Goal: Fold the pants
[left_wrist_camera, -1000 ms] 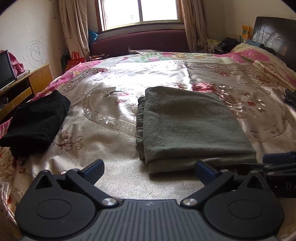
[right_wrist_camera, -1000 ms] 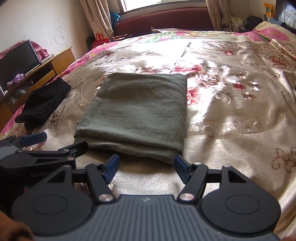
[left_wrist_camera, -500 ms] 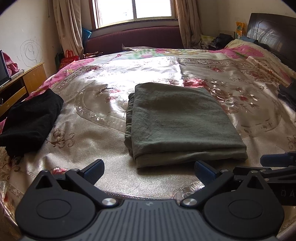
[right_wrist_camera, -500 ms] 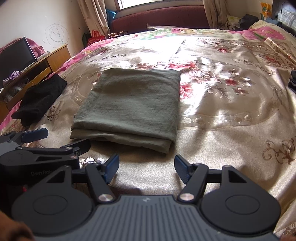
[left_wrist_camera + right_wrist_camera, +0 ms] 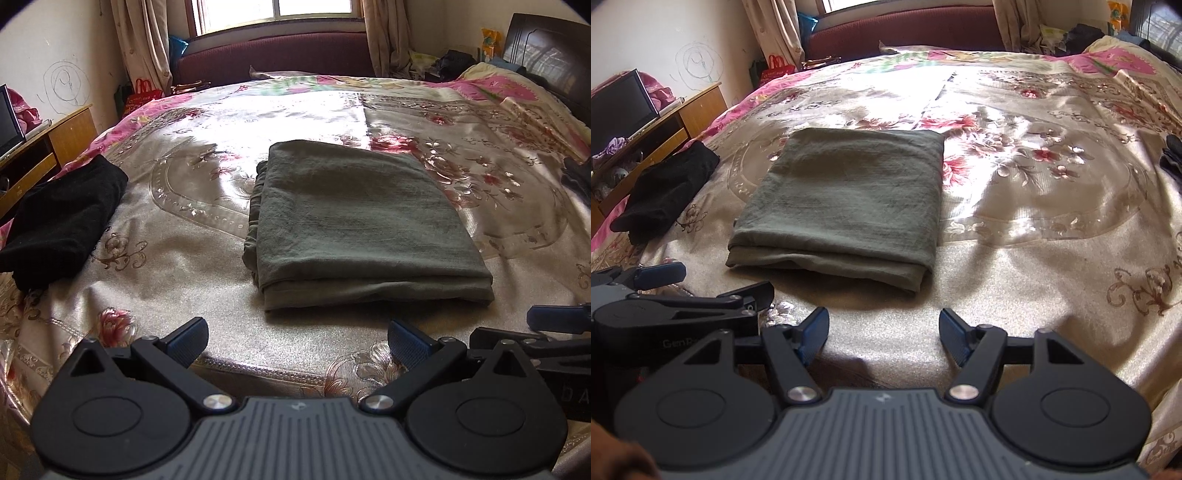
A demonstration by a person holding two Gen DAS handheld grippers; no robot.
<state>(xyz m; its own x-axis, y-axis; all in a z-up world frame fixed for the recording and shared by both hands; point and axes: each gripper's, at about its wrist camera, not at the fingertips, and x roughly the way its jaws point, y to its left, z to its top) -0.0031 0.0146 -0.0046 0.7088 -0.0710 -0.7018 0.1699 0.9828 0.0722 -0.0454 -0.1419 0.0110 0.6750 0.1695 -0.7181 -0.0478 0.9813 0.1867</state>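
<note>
Olive-green pants [image 5: 354,221] [image 5: 846,199] lie folded into a neat rectangle on the shiny floral bedspread [image 5: 207,177] [image 5: 1034,206]. My left gripper [image 5: 297,341] hovers open just short of the fold's near edge, nothing between its fingers. My right gripper [image 5: 884,332] is also open and empty, a little back from the pants' near right corner. Each gripper shows at the edge of the other's view, side by side.
A folded black garment [image 5: 62,218] [image 5: 665,188] rests on the bed's left side. A wooden cabinet [image 5: 661,129] with a dark screen stands by the left wall. A dark headboard [image 5: 546,55] is at far right, a maroon sofa [image 5: 273,51] under the window.
Both grippers have drawn back slightly from the folded pants, which now sit a little farther off in both views. Both stay open and empty.
</note>
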